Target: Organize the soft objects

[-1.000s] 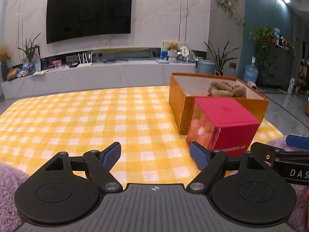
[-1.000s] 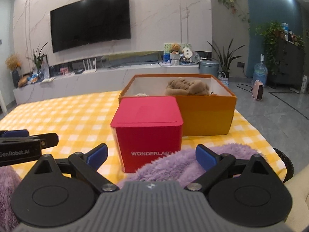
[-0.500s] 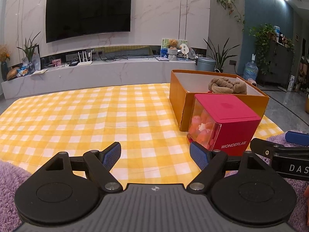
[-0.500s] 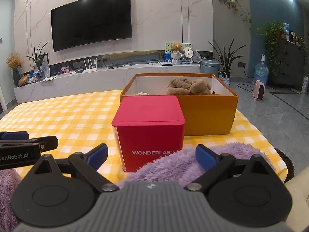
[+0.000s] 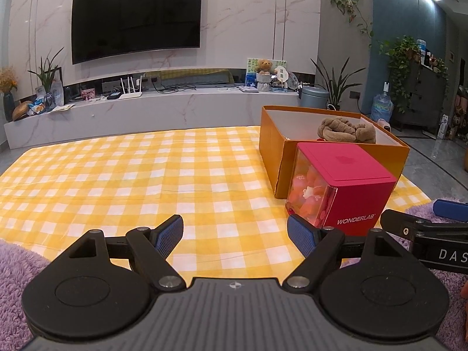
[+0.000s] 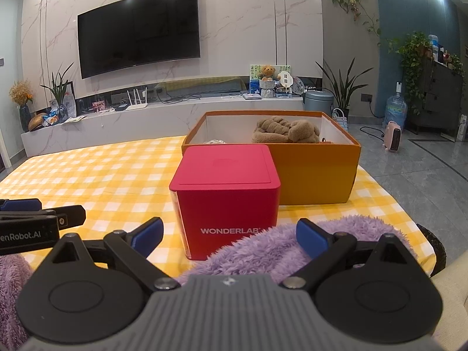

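Note:
An orange box (image 6: 316, 175) stands on the yellow checked cloth (image 5: 131, 175) with a brown plush toy (image 6: 285, 131) inside it. The same orange box (image 5: 272, 149) and brown plush toy (image 5: 346, 130) show at the right of the left wrist view. A red WONDERLAB box (image 6: 228, 193) stands in front of it. A purple fluffy fabric (image 6: 263, 251) lies at the near edge, under and between the fingers of my right gripper (image 6: 229, 235), which is open. My left gripper (image 5: 235, 234) hangs open over bare cloth, left of the red WONDERLAB box (image 5: 345, 193).
Purple fluffy fabric (image 5: 14, 275) also lies at the near left. A white marble TV bench (image 5: 152, 111) and a wall TV (image 5: 137, 17) stand behind the cloth. Grey floor, plants and a water bottle (image 6: 396, 112) lie to the right.
Both views have risen and pulled back slightly, so the boxes sit a little lower and farther. Both grippers have stayed open.

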